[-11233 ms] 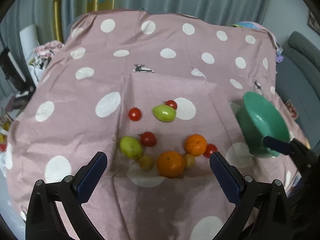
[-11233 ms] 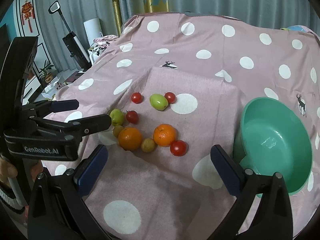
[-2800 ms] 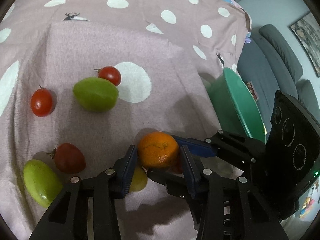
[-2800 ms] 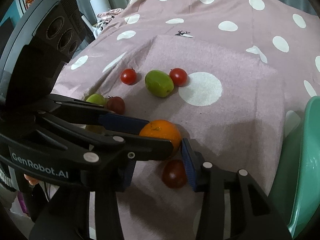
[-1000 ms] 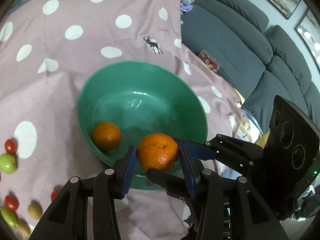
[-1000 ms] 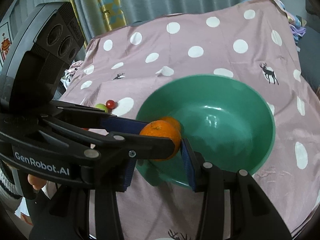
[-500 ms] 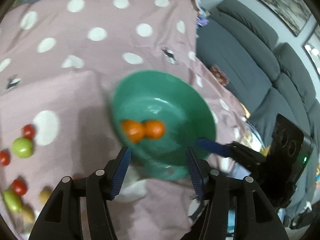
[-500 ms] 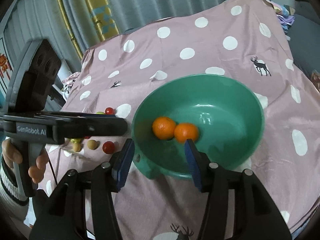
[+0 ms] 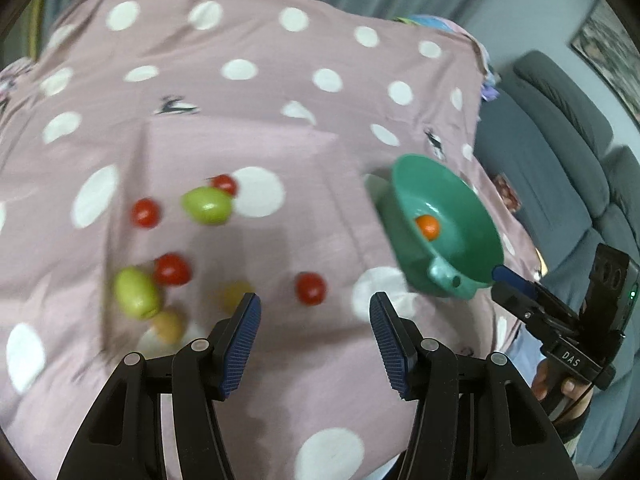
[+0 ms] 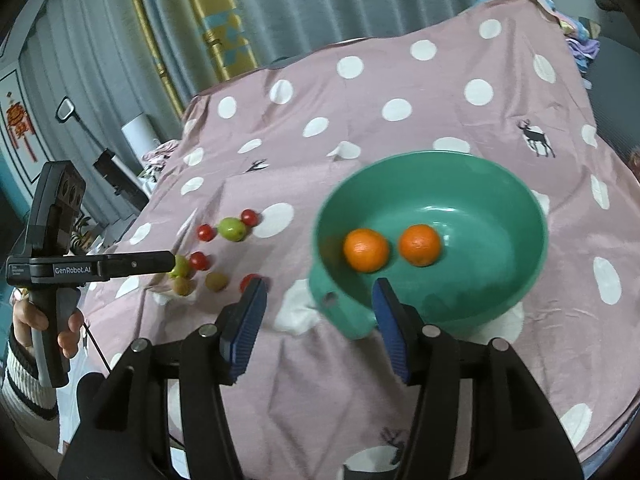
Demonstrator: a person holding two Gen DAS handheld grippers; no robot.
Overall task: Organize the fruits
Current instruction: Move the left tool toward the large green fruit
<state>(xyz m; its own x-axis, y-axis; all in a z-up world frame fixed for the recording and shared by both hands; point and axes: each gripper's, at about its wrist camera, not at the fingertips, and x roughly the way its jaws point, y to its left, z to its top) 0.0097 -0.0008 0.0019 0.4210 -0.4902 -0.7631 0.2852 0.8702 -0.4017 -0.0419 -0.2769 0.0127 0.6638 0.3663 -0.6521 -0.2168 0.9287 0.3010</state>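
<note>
The green bowl [image 10: 500, 240] holds two oranges [image 10: 366, 250] [image 10: 420, 245] side by side. My right gripper [image 10: 318, 308] hovers over its near rim, jaws opening, nothing between them. My left gripper [image 9: 314, 320] is open and empty above the loose fruit on the pink dotted cloth. That fruit includes a cherry tomato [image 9: 310, 288] just ahead, two green fruits [image 9: 207, 205] [image 9: 136, 292], more tomatoes [image 9: 172, 269] and small yellowish fruits [image 9: 168, 324]. In the left wrist view the bowl [image 9: 472, 208] stands at the right with one orange [image 9: 427, 227] showing.
A grey sofa [image 9: 560, 140] runs past the table's right edge. Curtains [image 10: 280, 8] hang behind the table, and household clutter [image 10: 108, 168] stands at its left. A hand [image 10: 40, 320] in a striped sleeve holds the left gripper.
The orange that sat between the jaws a second ago now lies in the bowl beside the other one. Both pairs of jaws have widened. My left gripper has swung left to the loose fruit.
</note>
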